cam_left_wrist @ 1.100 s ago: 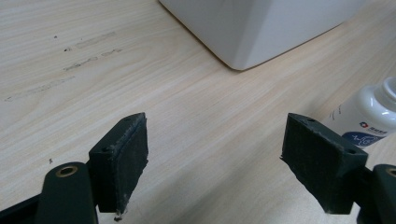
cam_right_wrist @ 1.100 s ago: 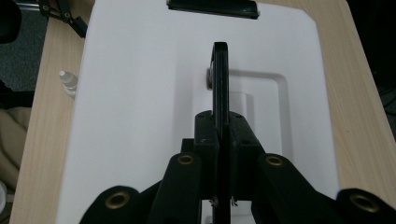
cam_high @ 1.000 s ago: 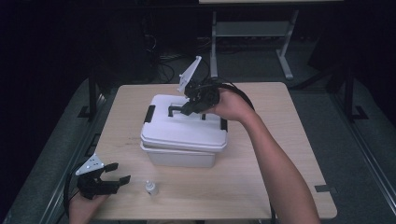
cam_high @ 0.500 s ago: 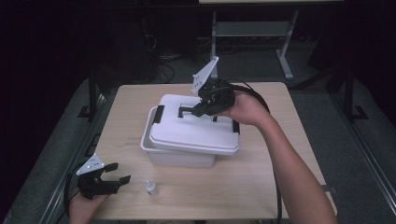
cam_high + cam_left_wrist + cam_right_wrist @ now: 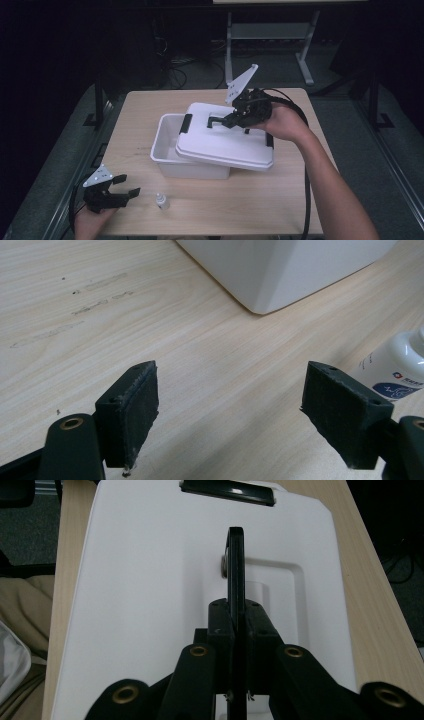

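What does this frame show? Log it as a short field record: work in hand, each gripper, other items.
work in hand: lid lifted by its black handle, set askew over the white bin
right gripper: jaws shut on the handle
left gripper: jaws open, nothing between them, near the table's front edge
other items: small white bottle beside the left gripper

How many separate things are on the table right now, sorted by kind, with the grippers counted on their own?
White storage bins: 1
White lids with black handle: 1, clamped by the handle in the right gripper and shifted off the bin
Small white bottles: 1
Grippers: 2, counting the open left gripper
Total: 5
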